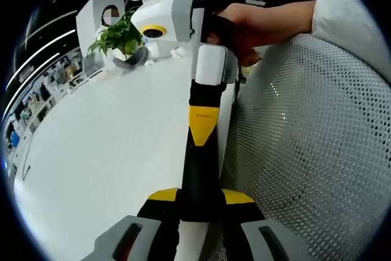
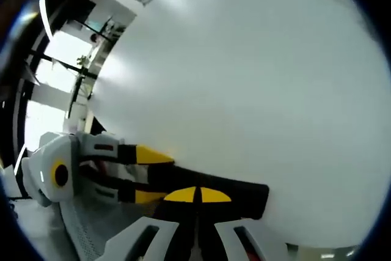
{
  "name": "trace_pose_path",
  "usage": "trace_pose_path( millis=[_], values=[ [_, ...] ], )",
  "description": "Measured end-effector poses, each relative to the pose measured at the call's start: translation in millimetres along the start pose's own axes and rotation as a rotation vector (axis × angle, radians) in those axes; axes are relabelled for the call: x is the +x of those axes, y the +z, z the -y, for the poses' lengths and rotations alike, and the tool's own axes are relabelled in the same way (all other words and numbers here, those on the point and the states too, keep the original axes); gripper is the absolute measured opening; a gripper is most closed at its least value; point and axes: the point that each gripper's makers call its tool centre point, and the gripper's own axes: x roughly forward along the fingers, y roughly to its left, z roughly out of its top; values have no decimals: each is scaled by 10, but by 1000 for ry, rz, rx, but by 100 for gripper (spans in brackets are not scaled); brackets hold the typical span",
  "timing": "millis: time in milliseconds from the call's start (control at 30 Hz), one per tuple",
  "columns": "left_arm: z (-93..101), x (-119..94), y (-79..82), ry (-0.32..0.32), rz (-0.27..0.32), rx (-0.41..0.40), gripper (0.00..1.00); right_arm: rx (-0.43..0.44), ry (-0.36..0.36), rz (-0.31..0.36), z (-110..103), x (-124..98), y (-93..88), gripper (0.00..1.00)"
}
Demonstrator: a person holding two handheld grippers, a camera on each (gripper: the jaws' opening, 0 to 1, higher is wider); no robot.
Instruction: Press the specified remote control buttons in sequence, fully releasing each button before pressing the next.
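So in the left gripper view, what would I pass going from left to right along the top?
Shelves → potted plant → the other tongs, white body up top → a person's hand → pale sleeve above a white mesh surface.

place: office or showroom — white table [image 1: 110, 145] | potted plant [image 1: 120, 36] | display shelves [image 1: 43, 90]

table [image 1: 110, 145]: wide open white top, loads of room to pass
far edge: plant [image 1: 119, 36] stands there
right side: mesh chair [image 1: 317, 151] crowds right against the table edge
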Motion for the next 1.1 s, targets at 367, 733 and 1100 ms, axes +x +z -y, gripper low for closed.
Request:
trace_pose_path(
  millis=[367, 733, 1100],
  values=[
    [-12, 5, -6, 0, 3, -3, 24, 5, 4, 1, 12, 0, 10, 0],
    [-19, 7, -4, -1, 6, -8, 24, -127, -63, 8, -11, 14, 5, 0],
    [-18, 4, -1, -2, 8, -8, 24, -72, -49, -1, 7, 6, 14, 0]
  ],
)
